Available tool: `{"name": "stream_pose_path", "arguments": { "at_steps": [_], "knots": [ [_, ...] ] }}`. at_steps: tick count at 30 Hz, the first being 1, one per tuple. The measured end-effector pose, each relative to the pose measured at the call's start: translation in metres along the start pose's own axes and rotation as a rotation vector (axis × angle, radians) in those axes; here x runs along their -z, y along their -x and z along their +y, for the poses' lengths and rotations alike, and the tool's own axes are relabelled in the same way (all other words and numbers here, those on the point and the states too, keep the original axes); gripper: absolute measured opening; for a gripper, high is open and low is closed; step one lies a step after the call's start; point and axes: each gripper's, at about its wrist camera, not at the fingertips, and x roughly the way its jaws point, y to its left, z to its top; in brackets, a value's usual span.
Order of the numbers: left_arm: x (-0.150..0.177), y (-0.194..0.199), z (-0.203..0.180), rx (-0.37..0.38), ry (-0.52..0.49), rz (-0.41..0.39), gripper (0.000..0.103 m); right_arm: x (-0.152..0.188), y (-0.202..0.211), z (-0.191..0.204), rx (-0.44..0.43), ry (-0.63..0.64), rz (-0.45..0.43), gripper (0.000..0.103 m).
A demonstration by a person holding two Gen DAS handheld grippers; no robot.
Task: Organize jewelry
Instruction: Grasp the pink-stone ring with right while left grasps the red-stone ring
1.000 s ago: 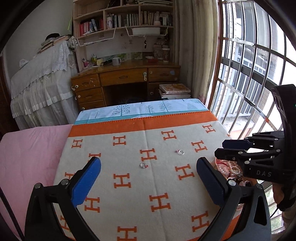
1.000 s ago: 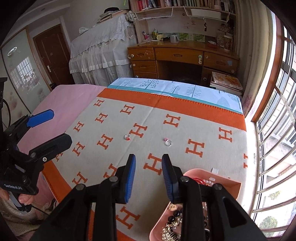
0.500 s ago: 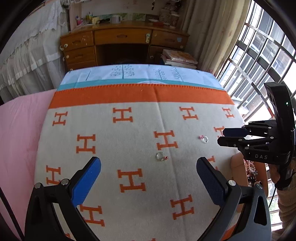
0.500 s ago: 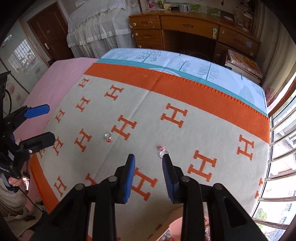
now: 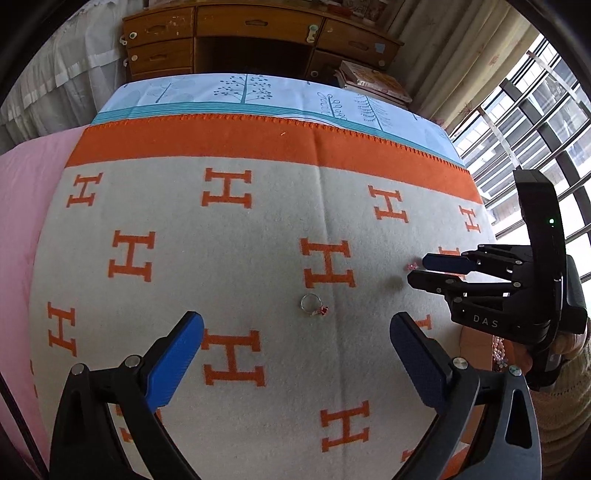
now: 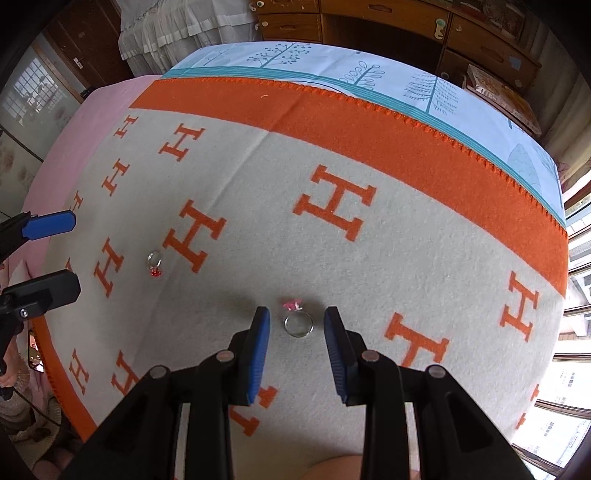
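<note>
You've got a cream blanket [image 5: 258, 229] with orange H marks and a wide orange border [image 5: 229, 138] spread across the bed; take it as your landmark. Past its far border lies a pale blue sheet [image 5: 258, 90] printed with trees. Off its left edge you see pink bedding [image 5: 22, 206]. Beyond the blue sheet stands a wooden desk [image 5: 258, 26] with drawers, a dark kneehole in the middle. Right of the desk, books [image 5: 373, 79] are stacked on the floor, with beige curtains [image 5: 454, 62] behind them. Right of the blanket, a barred window [image 5: 535, 122]. Far left of it in your right wrist view, white ruffled fabric [image 6: 177, 26] and a brown door [image 6: 70, 48].
</note>
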Motion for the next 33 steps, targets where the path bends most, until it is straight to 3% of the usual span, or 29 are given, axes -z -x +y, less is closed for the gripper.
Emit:
{"name": "stream_pose_path", "arguments": {
  "at_steps": [4, 6, 8, 10, 12, 18, 31, 33],
  "knots": [
    [-0.003, -0.006, -0.005, -0.016, 0.010, 0.029, 0.099, 0.000, -0.001, 0.005, 0.026, 0.039, 0.001, 0.031],
    [-0.004, -0.010, -0.006, -0.018, 0.025, 0.048, 0.094, 0.002, -0.002, 0.012, 0.063, 0.082, 0.002, 0.031],
    [-0.004, -0.014, -0.008, -0.021, 0.044, 0.064, 0.094, 0.005, -0.002, 0.019, 0.108, 0.114, -0.012, 0.027],
    [-0.004, -0.017, -0.010, -0.031, 0.057, 0.073, 0.093, 0.008, -0.001, 0.020, 0.104, 0.110, -0.015, 0.016],
    [-0.004, -0.021, -0.012, -0.049, 0.073, 0.086, 0.087, 0.011, 0.001, 0.018, 0.113, 0.090, -0.023, 0.016],
    [-0.004, -0.039, -0.008, -0.069, 0.164, 0.161, 0.053, 0.026, 0.013, 0.005, 0.068, 0.015, -0.072, 0.016],
    [-0.010, -0.062, -0.025, -0.085, 0.206, 0.190, 0.045, 0.062, 0.050, -0.007, -0.023, -0.036, -0.205, 0.016],
    [-0.013, -0.064, -0.029, -0.113, 0.183, 0.185, 0.032, 0.065, 0.052, -0.008, -0.031, -0.042, -0.219, 0.016]
  ]
}}
